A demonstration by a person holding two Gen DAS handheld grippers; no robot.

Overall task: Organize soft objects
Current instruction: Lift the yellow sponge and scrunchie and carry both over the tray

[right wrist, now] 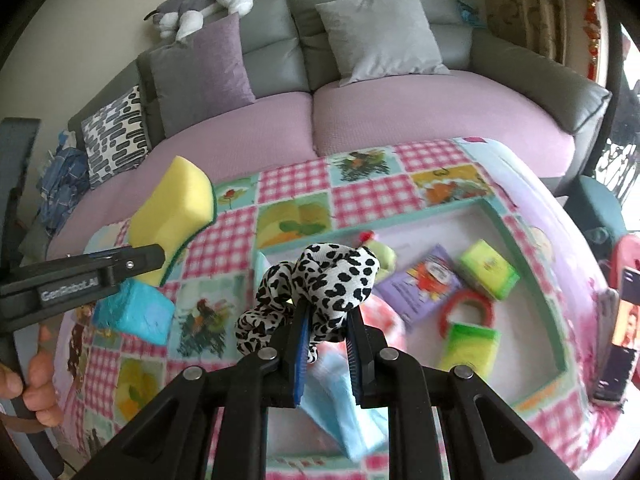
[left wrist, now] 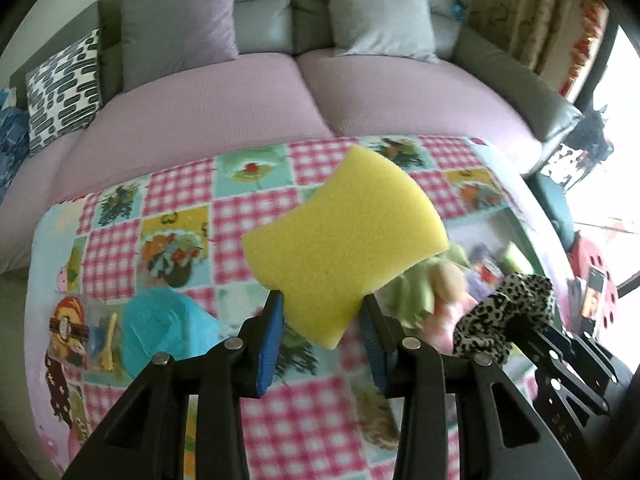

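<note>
your left gripper (left wrist: 322,312) pinches the lower end of a yellow sponge (left wrist: 344,240), its blue pads pressing the foam and the sponge raised clear of the surface. your right gripper (right wrist: 328,328) is clamped almost fully closed on a black-and-white spotted fabric piece (right wrist: 320,280). below both lies a patchwork tablecloth (right wrist: 296,188) of pink gingham and picture squares. a teal-rimmed tray (right wrist: 532,264) sits on it at right, holding a purple packet (right wrist: 424,284), green sponges (right wrist: 486,274) and a red ring (right wrist: 468,306). a blue block (right wrist: 136,316) rests on the cloth at left. behind stands a grey sofa (right wrist: 520,76) with lilac seat covers, cushions and a plush toy (right wrist: 204,4) on its back.
</note>
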